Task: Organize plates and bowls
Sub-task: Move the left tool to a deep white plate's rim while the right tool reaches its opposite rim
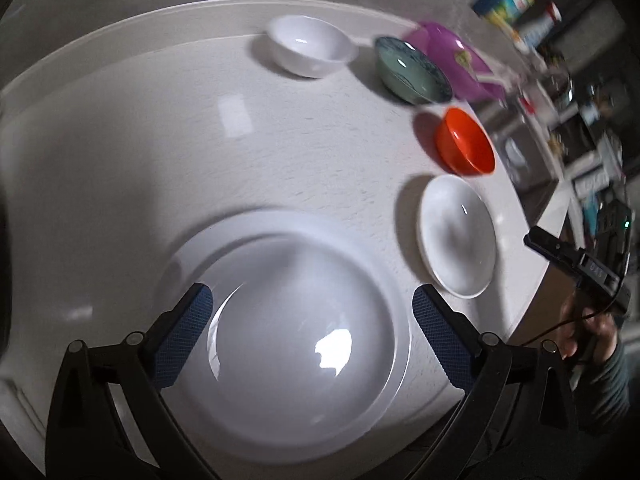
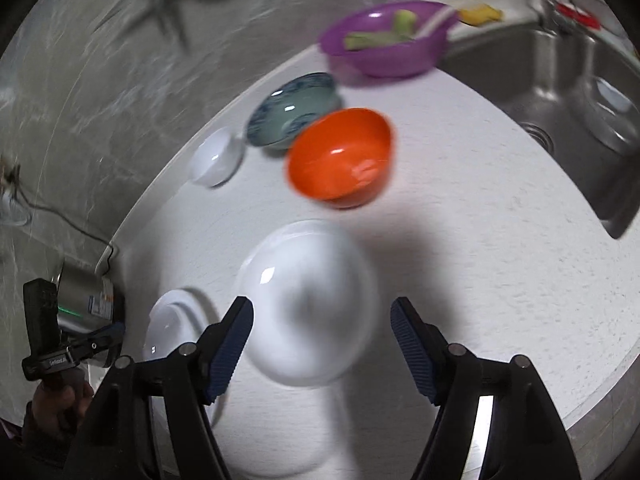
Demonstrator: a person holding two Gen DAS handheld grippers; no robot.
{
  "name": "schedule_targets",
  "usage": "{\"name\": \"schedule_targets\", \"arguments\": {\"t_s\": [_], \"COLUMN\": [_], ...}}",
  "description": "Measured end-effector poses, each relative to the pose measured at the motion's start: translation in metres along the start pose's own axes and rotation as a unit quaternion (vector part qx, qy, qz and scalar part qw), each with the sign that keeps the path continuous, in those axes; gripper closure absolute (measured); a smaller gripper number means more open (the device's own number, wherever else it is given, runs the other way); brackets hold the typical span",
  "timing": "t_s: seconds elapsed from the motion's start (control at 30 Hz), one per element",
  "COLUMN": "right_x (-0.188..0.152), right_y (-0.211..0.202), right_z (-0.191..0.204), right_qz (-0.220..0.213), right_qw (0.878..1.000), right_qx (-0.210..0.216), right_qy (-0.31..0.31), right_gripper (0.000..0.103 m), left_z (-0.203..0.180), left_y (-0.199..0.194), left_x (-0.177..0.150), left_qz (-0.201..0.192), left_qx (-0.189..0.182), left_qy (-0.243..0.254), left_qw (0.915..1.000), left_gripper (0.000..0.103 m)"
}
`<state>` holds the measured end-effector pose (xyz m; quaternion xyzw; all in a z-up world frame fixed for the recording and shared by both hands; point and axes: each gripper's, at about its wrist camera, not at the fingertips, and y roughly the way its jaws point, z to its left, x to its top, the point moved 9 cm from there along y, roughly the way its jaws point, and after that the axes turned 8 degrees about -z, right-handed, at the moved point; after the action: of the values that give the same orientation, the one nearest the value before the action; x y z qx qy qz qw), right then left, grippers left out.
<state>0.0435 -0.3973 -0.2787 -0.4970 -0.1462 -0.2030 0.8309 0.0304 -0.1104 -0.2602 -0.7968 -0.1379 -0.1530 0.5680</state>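
Both claws are spread wide with nothing between their pads. The left claw [image 1: 312, 322] hangs over a large white plate [image 1: 288, 344] on the white table [image 1: 200, 140]. The right claw [image 2: 322, 334] hovers above a small white plate [image 2: 308, 304]. Beyond lie an orange bowl [image 2: 340, 156], a blue-green bowl [image 2: 292, 110], a white bowl [image 2: 216, 156] and a purple bowl [image 2: 384, 38].

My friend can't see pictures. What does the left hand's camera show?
The left tongs hang open over a stack of big white plates on a pale counter. Beyond the stack, a small white plate, an orange bowl, a blue-green bowl, a white bowl and a purple bowl sit in a curve.
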Motion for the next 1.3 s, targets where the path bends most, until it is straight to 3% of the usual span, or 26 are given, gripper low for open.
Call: {"name": "schedule_targets", "arguments": {"t_s": [0.3, 0.53, 0.6, 0.8, 1.17, 1.3], "right_x": [-0.013, -0.025, -0.024, -0.026, -0.026, -0.024], "right_y": [0.016, 0.030, 0.034, 0.042, 0.049, 0.054], "right_z": [-0.023, -0.032, -0.035, -0.034, -0.030, -0.028], "right_qz": [0.039, 0.066, 0.069, 0.081, 0.095, 0.101], "right_qw": [0.998, 0.997, 0.996, 0.995, 0.994, 0.993], "right_qx": [0.032, 0.027, 0.020, 0.011, 0.004, 0.002], "right_qy": [0.028, 0.044, 0.049, 0.052, 0.056, 0.055], "right_gripper": [0.031, 0.037, 0.039, 0.046, 0.055, 0.059], "left_z": [-0.088, -0.112, -0.114, -0.117, -0.129, -0.136], "left_y": [0.061, 0.105, 0.113, 0.129, 0.148, 0.155], "left_x": [0.041, 0.051, 0.050, 0.042, 0.033, 0.031], "left_qz": [0.027, 0.053, 0.060, 0.077, 0.085, 0.091], "left_qx": [-0.063, -0.033, -0.028, -0.037, -0.040, -0.054], "left_qy": [0.089, 0.150, 0.159, 0.157, 0.162, 0.157], "left_qw": [0.9936, 0.9867, 0.9851, 0.9840, 0.9824, 0.9819], "left_gripper": [0.003, 0.012, 0.023, 0.040, 0.041, 0.058]}}
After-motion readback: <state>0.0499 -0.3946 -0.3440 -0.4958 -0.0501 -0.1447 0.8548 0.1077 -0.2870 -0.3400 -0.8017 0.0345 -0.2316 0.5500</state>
